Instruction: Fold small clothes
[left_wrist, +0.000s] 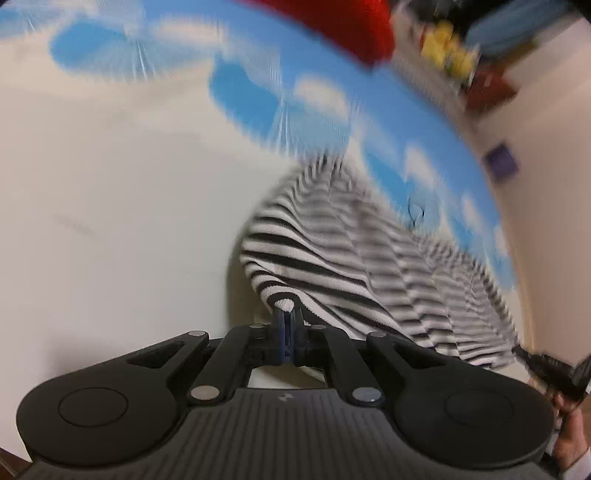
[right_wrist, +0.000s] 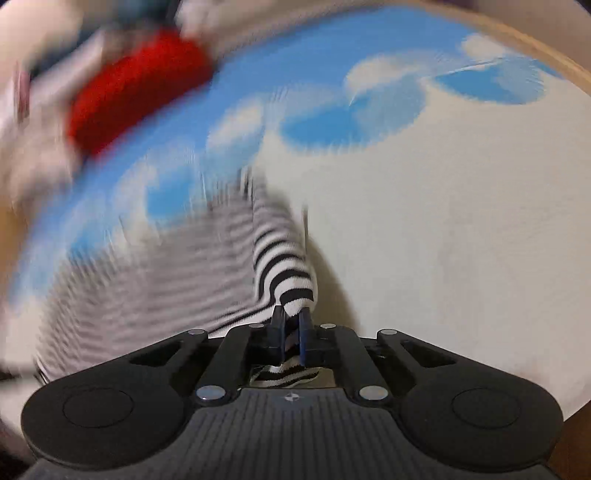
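A: Between both grippers: striped garment (left_wrist: 343, 258), blk/white, stretched over a sky-print cloth (left_wrist: 424, 122) w/ blue ground + white clouds.

B: L gripper (left_wrist: 285, 314) status?

A: Clenched on a white-edged corner of the garment. Fabric fans out from the fingertips toward 1–3 o'clock in L wrist view. Heavy blur past the pinch pt.

B: R side?

A: R gripper (right_wrist: 291, 321) also clamped on the garment (right_wrist: 284, 266); a tight roll of stripes rises from the tips toward 12 o'clock, and some fabric pokes back btwn the fingers toward the body. Rest of the garment spreads to 9–10 o'clock in R wrist view, blurred.

B: Surroundings?

A: Red item (left_wrist: 343, 26) at 12–1 o'clock in L view; same red item (right_wrist: 140, 88) at 10–11 o'clock in R view, lying at the far edge of the cloth (right_wrist: 332, 85). Can't tell what it is. Yellow objs (left_wrist: 448, 50) at 1 o'clock in L view, too blurred to ID. Wooden rim (right_wrist: 535, 48) curves past the cloth at 1–2 o'clock in R view.
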